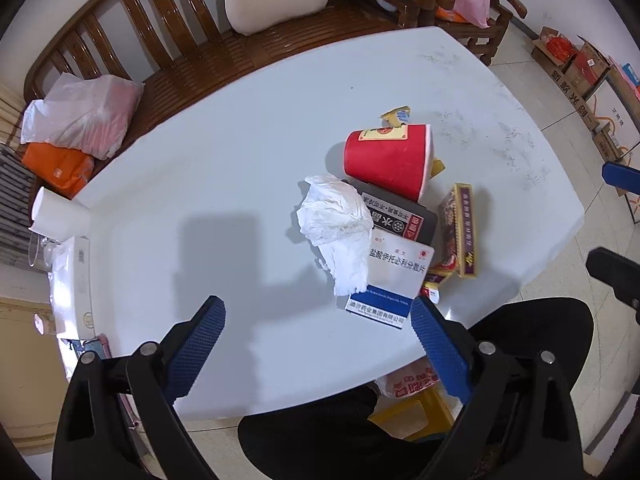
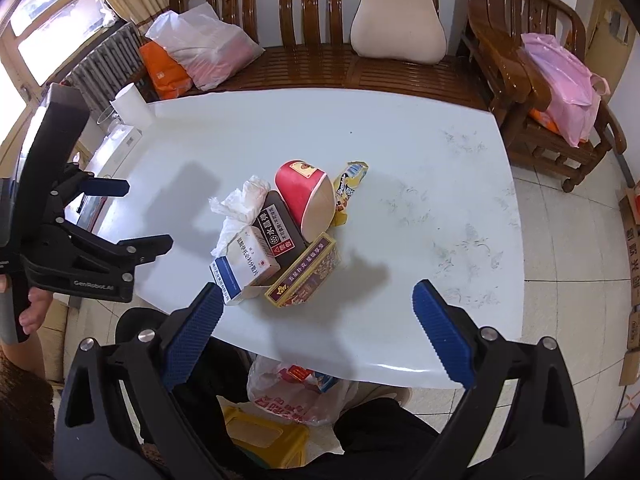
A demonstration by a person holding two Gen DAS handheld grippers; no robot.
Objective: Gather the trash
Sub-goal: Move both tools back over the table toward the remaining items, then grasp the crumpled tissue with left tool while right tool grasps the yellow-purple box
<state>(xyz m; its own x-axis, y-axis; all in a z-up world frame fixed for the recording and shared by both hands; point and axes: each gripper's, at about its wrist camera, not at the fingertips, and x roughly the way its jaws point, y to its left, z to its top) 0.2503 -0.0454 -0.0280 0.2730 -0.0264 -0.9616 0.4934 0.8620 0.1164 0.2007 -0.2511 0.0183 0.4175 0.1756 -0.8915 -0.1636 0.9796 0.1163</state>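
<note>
Hovering open-jawed over the counter [image 2: 400,152], both grippers hold nothing; next, one should close on the tissue [image 1: 336,220] mid-frame.

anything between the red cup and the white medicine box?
Yes: the black packet lies between red cup and white medicine box; clearest in right wrist view.

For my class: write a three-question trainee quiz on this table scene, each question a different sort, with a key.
1. True or false: the red paper cup stands upright.
2. Which item lies nearest the left gripper? A) crumpled tissue B) white and blue medicine box C) snack wrapper
3. Fill in: the jaws of the right gripper are ____.

Key: 1 false, it lies on its side. 2 B. 3 open.
</note>
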